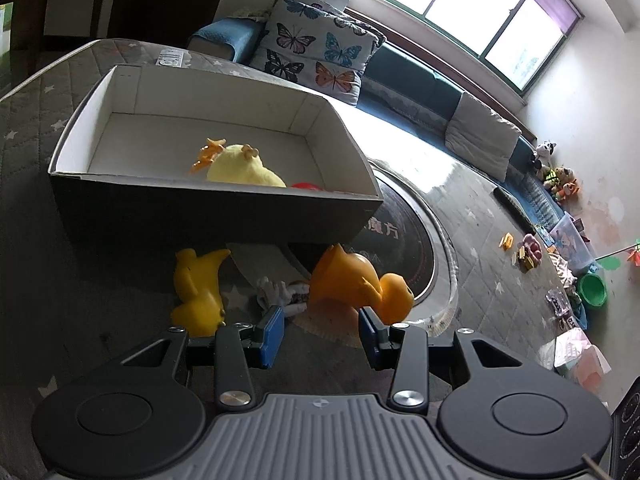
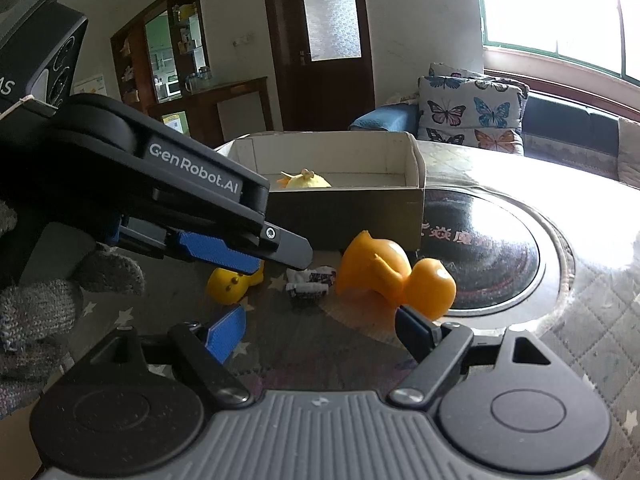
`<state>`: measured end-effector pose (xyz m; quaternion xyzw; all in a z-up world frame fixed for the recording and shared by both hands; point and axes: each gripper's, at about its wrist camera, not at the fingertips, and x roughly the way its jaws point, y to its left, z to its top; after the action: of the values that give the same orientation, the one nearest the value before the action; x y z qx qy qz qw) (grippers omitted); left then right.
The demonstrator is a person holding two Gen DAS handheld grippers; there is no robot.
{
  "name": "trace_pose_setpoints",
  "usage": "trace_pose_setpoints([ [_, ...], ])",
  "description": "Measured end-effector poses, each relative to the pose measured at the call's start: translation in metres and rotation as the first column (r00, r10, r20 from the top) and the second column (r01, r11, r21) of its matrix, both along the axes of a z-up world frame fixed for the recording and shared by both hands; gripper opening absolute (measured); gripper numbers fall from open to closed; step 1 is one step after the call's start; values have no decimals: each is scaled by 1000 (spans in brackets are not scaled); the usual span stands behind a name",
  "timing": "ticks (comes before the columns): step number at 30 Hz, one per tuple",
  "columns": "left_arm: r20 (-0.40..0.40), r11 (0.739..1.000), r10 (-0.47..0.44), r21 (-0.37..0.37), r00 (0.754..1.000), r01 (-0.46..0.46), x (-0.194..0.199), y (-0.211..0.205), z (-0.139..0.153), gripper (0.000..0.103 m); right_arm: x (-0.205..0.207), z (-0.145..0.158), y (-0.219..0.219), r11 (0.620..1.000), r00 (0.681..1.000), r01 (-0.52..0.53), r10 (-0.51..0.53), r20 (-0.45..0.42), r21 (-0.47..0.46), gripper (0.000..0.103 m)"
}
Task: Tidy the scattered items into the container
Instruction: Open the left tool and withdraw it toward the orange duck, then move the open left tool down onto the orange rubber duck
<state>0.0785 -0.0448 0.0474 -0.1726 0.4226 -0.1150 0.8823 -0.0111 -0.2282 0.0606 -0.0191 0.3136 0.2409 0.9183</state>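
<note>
orange and shiny, a rubber duck (image 1: 358,280) lies on its side just in front of the cardboard box (image 1: 216,216), close to the box's near right corner. the box is the container, and it sits on a grey quilted mat with little stars (image 1: 36,152). inside the box, a soft yellow plush toy (image 1: 242,166) with small orange bits rests near the front wall. a bit of something red (image 1: 307,187) peeks up beside it, but it is too hidden to tell what it is.

a yellow duck (image 1: 198,292) lies in front of the box too, near the left part of its front wall. between the two ducks, also in front of the box, sits a small black and white crumpled thing (image 2: 310,282). it is too small to name.

the left gripper (image 1: 322,330) hangs low in front of the box with its blue pads spread wide and nothing between them. it points at the gap between the ducks. the orange duck's head is just beside its right pad.

the right gripper (image 2: 320,326) is also in front of the box, jaws wide apart and empty. the orange duck's head is just beside its right finger. in the right wrist view the left gripper reaches across from the left, above the yellow duck, and a hand in a grey knit glove (image 2: 44,296) holds it.

a round dark glass disc (image 2: 488,256) lies on the mat to the right of the box. behind the box stands a butterfly cushion (image 1: 316,46).
</note>
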Motion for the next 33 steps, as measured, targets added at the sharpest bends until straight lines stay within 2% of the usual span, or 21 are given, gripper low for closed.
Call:
trace_pose_setpoints([
  [18,-16,999,-18,26,1000,18,-12,-15,-7,44,-10,-6,-11,999,999,31,-31,-15,23,84],
  [33,-27,999,-20,41,999,21,-7,-19,-9,44,-5,-9,-14,999,999,46,-45,-29,28,84],
])
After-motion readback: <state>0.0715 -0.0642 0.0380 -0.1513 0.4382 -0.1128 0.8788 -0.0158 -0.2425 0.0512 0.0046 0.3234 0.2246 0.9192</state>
